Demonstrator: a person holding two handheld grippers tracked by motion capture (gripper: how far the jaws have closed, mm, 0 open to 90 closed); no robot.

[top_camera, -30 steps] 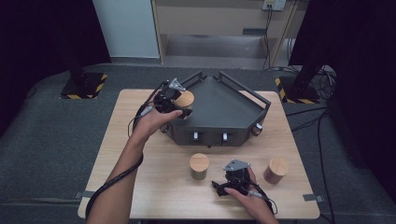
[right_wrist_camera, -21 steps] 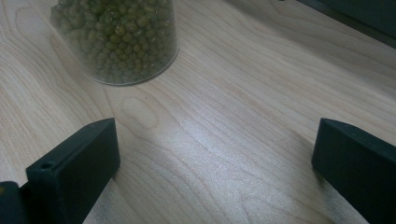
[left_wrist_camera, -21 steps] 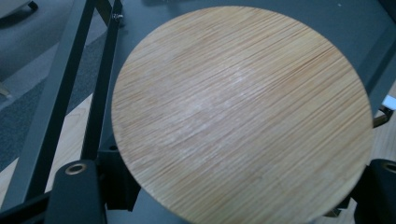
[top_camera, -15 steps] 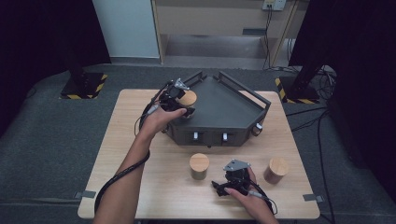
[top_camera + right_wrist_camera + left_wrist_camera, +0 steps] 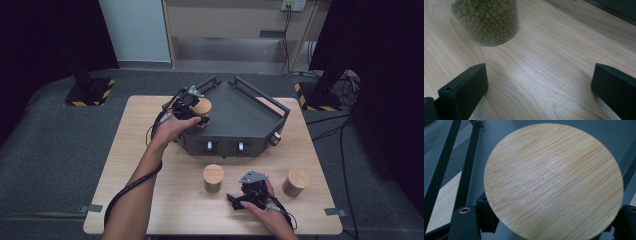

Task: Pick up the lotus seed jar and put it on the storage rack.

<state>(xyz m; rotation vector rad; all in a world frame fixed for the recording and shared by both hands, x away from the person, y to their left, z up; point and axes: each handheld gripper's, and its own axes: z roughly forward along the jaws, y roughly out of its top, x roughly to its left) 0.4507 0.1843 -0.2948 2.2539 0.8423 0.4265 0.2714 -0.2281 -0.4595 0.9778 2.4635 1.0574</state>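
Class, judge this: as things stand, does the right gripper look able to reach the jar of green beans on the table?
Probably yes: the right gripper stands open, and bare table lies between it and the jar of green beans.

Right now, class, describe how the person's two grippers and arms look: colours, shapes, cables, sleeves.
Both are black two-jaw tools. The left gripper trails a black cable along a bare, sleeveless forearm. The right gripper carries a grey three-cornered plate on top; its jaws are blocky and matte.

The body of the jar [image 5: 554,180] is hidden beneath its wooden lid, and the bean jar [image 5: 486,20] is cut off by the top edge.
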